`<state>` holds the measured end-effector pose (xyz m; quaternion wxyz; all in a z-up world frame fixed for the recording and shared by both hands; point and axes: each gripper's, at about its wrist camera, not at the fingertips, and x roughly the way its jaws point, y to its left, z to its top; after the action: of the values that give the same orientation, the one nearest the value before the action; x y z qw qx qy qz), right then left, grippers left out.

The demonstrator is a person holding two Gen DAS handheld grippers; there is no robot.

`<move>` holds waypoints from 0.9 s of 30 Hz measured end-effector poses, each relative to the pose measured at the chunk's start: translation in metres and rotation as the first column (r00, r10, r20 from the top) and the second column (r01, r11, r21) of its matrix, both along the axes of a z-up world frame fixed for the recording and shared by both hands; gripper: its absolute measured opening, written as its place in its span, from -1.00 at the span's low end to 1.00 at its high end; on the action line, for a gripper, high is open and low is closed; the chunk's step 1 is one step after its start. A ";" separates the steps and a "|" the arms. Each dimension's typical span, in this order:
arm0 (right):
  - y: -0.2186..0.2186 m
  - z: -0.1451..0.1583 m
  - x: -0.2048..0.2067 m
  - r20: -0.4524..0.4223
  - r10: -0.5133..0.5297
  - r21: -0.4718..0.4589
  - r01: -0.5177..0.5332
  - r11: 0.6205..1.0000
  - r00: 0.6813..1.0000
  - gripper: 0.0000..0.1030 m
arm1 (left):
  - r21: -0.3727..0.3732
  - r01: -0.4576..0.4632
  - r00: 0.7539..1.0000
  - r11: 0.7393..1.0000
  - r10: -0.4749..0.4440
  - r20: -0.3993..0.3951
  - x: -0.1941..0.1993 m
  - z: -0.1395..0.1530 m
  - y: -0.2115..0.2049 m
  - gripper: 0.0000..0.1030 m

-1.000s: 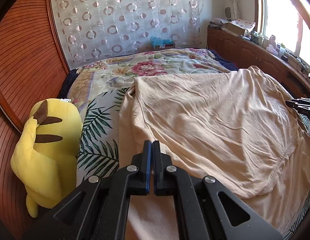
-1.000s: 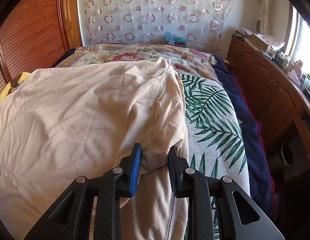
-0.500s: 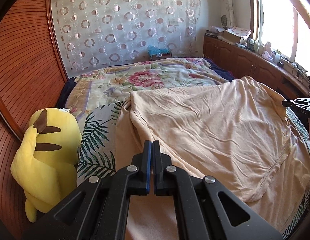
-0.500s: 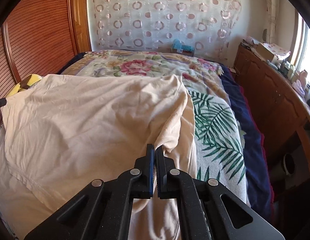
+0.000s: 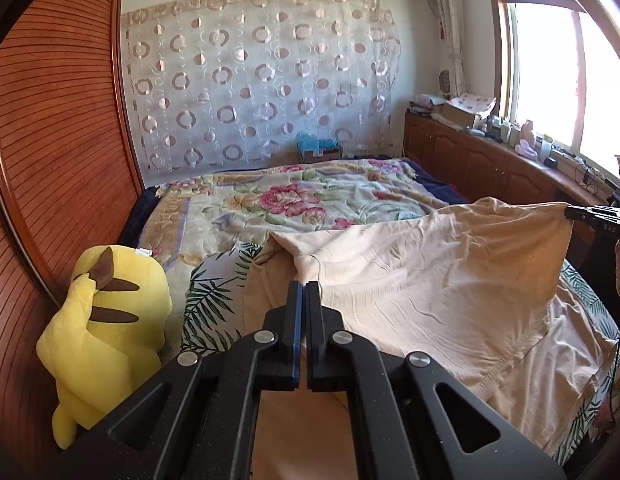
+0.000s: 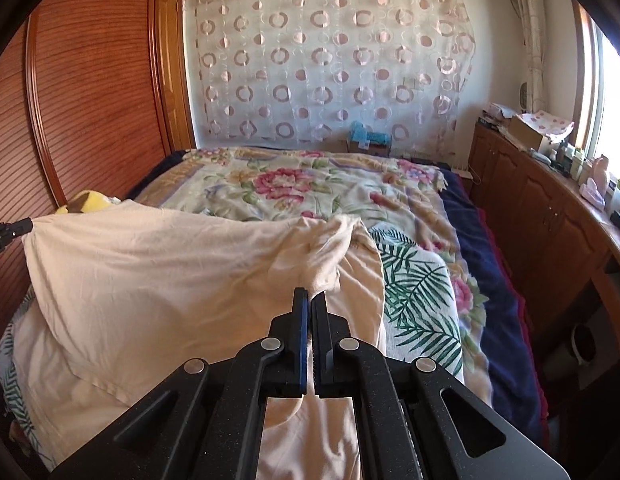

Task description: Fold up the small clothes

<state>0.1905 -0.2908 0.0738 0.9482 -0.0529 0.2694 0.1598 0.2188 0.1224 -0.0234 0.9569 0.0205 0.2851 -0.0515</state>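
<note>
The left hand-held gripper (image 5: 304, 292) and the right hand-held gripper (image 6: 310, 298) each pinch a corner of the peach T-shirt (image 5: 429, 280), jaws closed, holding its far edge raised above the bed (image 5: 270, 200).

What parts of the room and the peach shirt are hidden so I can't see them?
- Yellow plush toy: right wrist view, mostly behind the lifted peach shirt.
- Bedspread under the shirt: both views, covered by cloth.
- Shirt's near end: left wrist view, blocked by the left tongs; right wrist view, by the right tongs.
- Windowsill clutter: too small and glary.
- Shirt's front or print: not visible.
</note>
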 end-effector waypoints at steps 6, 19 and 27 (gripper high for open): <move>-0.010 0.013 -0.036 0.056 0.025 0.001 -0.025 1.000 0.998 -0.98 | -0.017 0.000 0.998 1.000 0.001 0.055 -0.029 0.018 0.005 -0.96; -0.041 0.021 -0.126 0.131 0.020 -0.006 -0.019 1.000 0.991 -0.98 | -0.044 -0.019 0.993 0.999 0.024 0.112 -0.109 0.036 0.020 -0.96; -0.050 -0.057 -0.125 -0.034 -0.001 -0.028 0.000 1.000 0.999 -0.98 | -0.054 -0.076 0.994 0.996 0.071 -0.082 -0.117 -0.049 0.043 -0.96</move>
<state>0.0658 -0.3405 0.0163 0.9426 -0.0633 0.2879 0.1567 0.1023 0.1652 -0.0722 0.9462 -0.0192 0.3220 -0.0250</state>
